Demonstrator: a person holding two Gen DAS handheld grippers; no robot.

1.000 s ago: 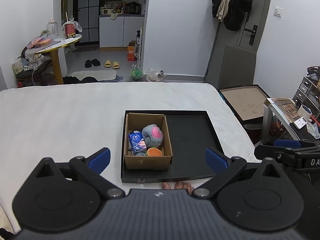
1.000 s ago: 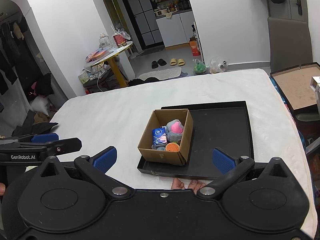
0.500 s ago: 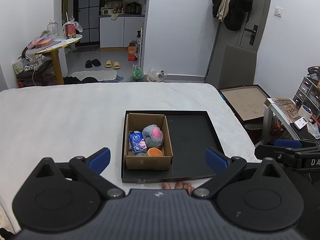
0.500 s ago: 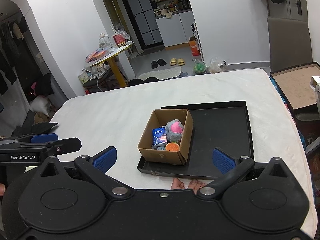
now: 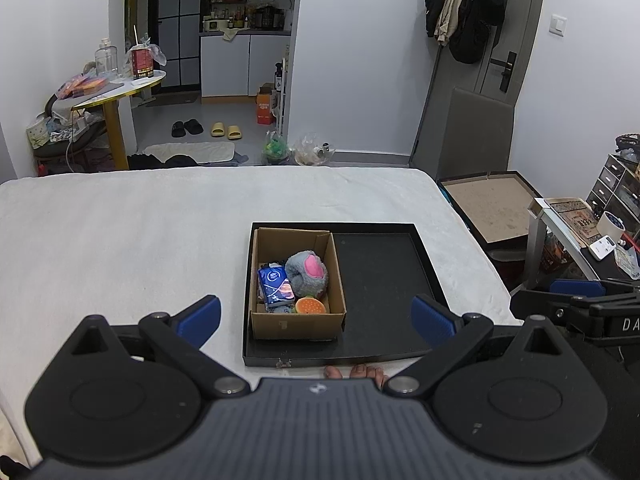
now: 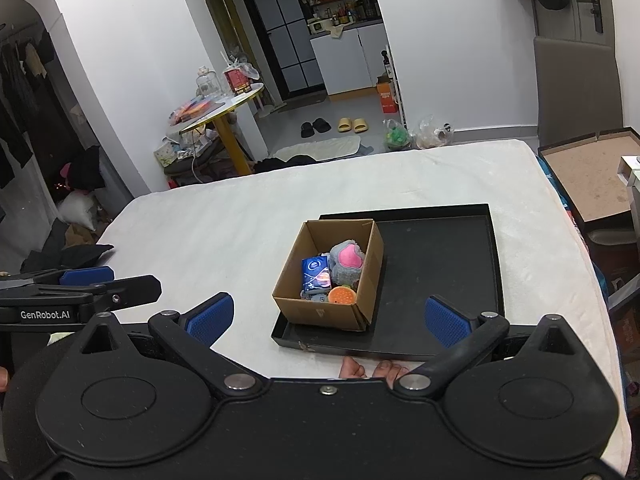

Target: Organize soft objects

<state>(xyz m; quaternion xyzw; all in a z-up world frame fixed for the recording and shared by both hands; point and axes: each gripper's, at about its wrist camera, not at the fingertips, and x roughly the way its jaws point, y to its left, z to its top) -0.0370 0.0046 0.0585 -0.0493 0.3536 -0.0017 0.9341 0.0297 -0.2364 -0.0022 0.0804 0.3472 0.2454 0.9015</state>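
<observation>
A brown cardboard box [image 5: 296,324] stands in the left half of a black tray [image 5: 380,272] on a white bed. In the box lie a grey plush with a pink patch [image 5: 308,272], a blue tissue pack [image 5: 275,285] and an orange round toy [image 5: 309,305]. The same box [image 6: 320,312], plush [image 6: 347,260], pack [image 6: 316,276] and orange toy [image 6: 342,295] show in the right wrist view. My left gripper [image 5: 318,316] is open and empty, held back above the bed's near edge. My right gripper [image 6: 328,318] is open and empty beside it.
The tray's right half [image 6: 440,256] is bare. The white bed [image 5: 120,248] spreads to the left and beyond. An open flat box [image 5: 492,208] and a cluttered shelf [image 5: 600,232] stand to the right of the bed. Toes [image 5: 354,372] show below the tray.
</observation>
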